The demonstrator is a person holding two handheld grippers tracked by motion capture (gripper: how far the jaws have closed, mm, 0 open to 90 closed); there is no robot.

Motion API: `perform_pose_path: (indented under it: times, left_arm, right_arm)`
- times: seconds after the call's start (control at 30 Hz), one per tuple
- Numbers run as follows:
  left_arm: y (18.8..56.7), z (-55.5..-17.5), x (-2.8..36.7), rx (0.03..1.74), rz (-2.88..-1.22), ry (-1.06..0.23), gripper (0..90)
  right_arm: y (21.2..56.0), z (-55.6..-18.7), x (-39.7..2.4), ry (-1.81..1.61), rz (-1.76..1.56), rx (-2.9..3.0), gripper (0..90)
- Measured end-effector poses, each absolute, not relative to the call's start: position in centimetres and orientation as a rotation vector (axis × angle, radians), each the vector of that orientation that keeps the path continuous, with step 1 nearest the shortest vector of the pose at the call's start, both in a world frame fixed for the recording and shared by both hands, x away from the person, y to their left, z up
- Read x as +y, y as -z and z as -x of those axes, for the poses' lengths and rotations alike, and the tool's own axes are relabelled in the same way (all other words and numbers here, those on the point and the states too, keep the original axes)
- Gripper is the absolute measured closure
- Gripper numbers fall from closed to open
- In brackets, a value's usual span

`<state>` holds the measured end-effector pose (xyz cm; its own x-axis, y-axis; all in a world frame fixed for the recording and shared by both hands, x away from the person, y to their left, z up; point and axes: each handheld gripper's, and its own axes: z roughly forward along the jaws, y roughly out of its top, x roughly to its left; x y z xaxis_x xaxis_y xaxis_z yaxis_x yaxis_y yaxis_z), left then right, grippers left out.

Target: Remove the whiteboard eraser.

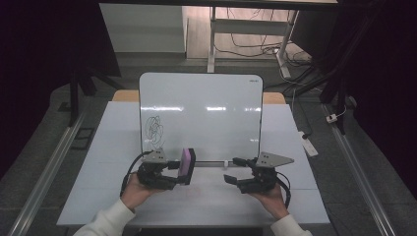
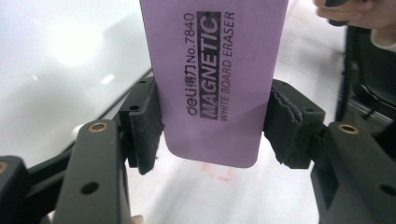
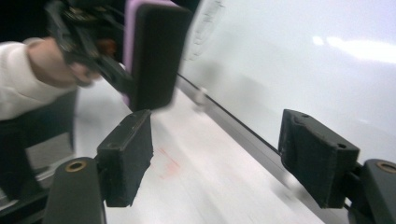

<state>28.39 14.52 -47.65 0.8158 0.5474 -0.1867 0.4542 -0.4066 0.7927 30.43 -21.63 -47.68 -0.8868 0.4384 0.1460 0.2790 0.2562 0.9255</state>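
one purple eraser [image 2: 212,79] in the left hand-held gripper [image 2: 212,128], off the table [image 1: 123,196]

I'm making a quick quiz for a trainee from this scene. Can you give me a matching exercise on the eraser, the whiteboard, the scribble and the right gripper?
Things:
1. eraser
2. whiteboard
3. scribble
4. right gripper

States:
A. open, nothing between its jaws
B. purple, clamped in the left gripper
C. black lines at the board's lower left
D. standing upright on the table

Pairs: 1-B, 2-D, 3-C, 4-A
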Motion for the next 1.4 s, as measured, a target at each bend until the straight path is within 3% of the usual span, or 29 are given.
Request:
perform_pose_path:
  times: [0.43,1.4]
  left_arm:
    - [46.6,-27.9,17.0,0.834,-2.067,-0.268,40.7]
    - [44.9,-27.7,23.5,1.068,-1.952,-0.478,40.6]
  right_arm:
    - [49.6,-28.7,-26.6,-1.476,-0.857,2.235,28.0]
    - [50.3,-29.0,-28.2,-1.355,-0.901,2.186,28.2]
